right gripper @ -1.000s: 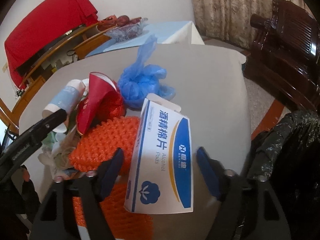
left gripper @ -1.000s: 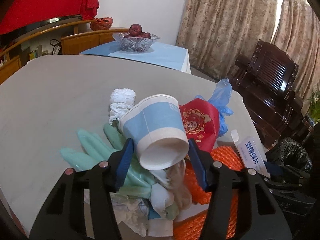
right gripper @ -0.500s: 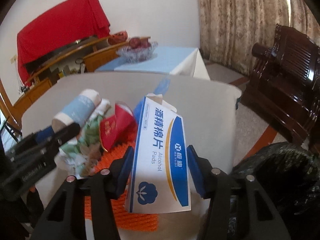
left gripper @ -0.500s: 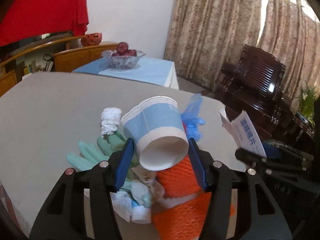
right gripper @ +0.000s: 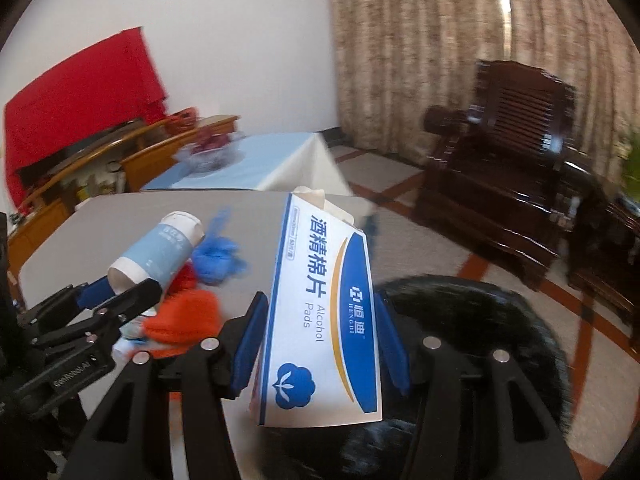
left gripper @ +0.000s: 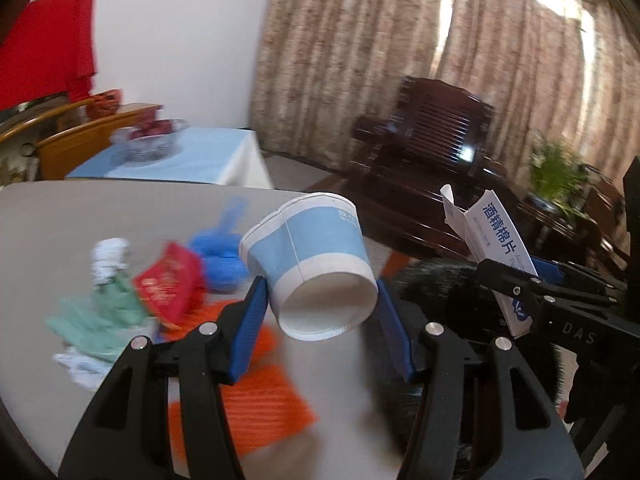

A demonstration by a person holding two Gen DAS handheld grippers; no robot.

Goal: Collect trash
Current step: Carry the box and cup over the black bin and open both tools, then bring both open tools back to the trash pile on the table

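We hold two pieces of trash clear of the desk (left gripper: pixel 100 208): our left gripper (left gripper: pixel 318 308) has its fingers clamped on the paper cup (left gripper: pixel 312 264), and our right gripper (right gripper: pixel 318 332), whose fingers have just been closing, grips the alcohol pads box (right gripper: pixel 324 312) above the black trash bag (right gripper: pixel 472 320). Neither is dropped in yet. Beyond, the orange mesh (left gripper: pixel 248 396), green gloves (left gripper: pixel 96 316), red packet (left gripper: pixel 172 288), blue plastic bag (left gripper: pixel 220 256) and white tissue (left gripper: pixel 110 256) remain uncollected on the desk
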